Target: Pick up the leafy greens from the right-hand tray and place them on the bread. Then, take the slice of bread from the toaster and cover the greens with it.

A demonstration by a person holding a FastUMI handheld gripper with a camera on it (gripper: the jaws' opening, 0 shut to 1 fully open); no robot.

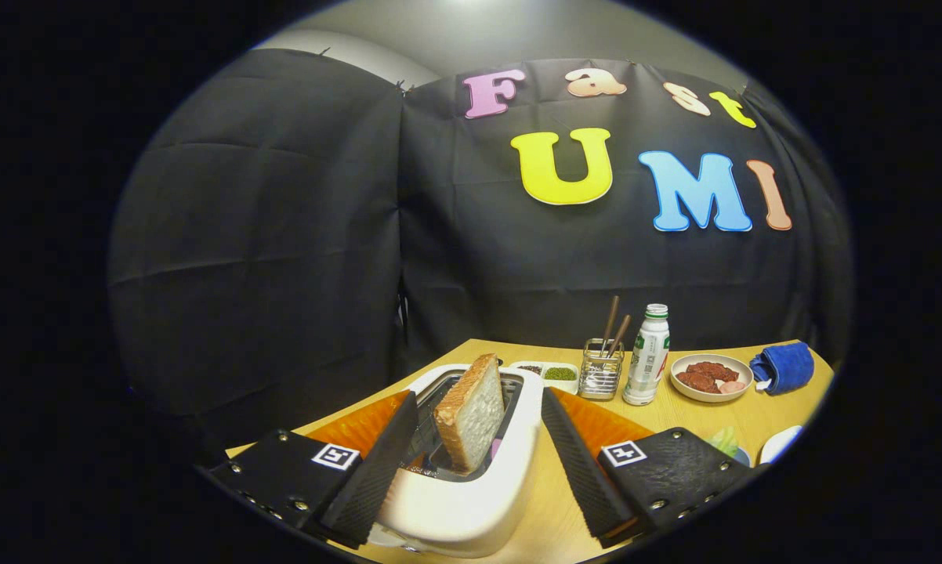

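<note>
table (679, 419): I see a light wooden top, everything sits on it; booth wall cloth behind.
toaster (471, 501): white, biggest item, right under my fingers; its body fills the gap between them, slot facing up.
gripper (471, 462): I read it as open, fingers spread wide either side of the toaster, touching nothing that I can make out; not gripping anything.
slice of bread (469, 411): task item, standing in the toaster slot, tilted a bit, top half sticking out; sits between my fingers, slightly nearer the left one, apart from both.
orange pieces (361, 425): orange surfaces just behind each finger, left and right of the toaster; I can't tell what they are.
blue cloth (784, 366): rolled up at the far right of the table, just beside the bowl.
bowl (711, 377): pale, holds reddish-brown food with a pinkish bit; well beyond the right finger.
bottle (647, 356): white with green cap, upright, between bowl and holder.
wire holder (601, 370): metal mesh cup with two brown sticks leaning out, just left of the bottle.
small dish (551, 371): white divided tray behind the toaster, green stuff in one section, dark stuff in another.
leafy greens (723, 440): I see a pale green scrap just past the right finger, mostly hidden; can't confirm tray.
white rim (780, 442): plate or tray edge next to that scrap, cut off.
in the way: nothing between fingers and bread but the toaster walls.
</note>
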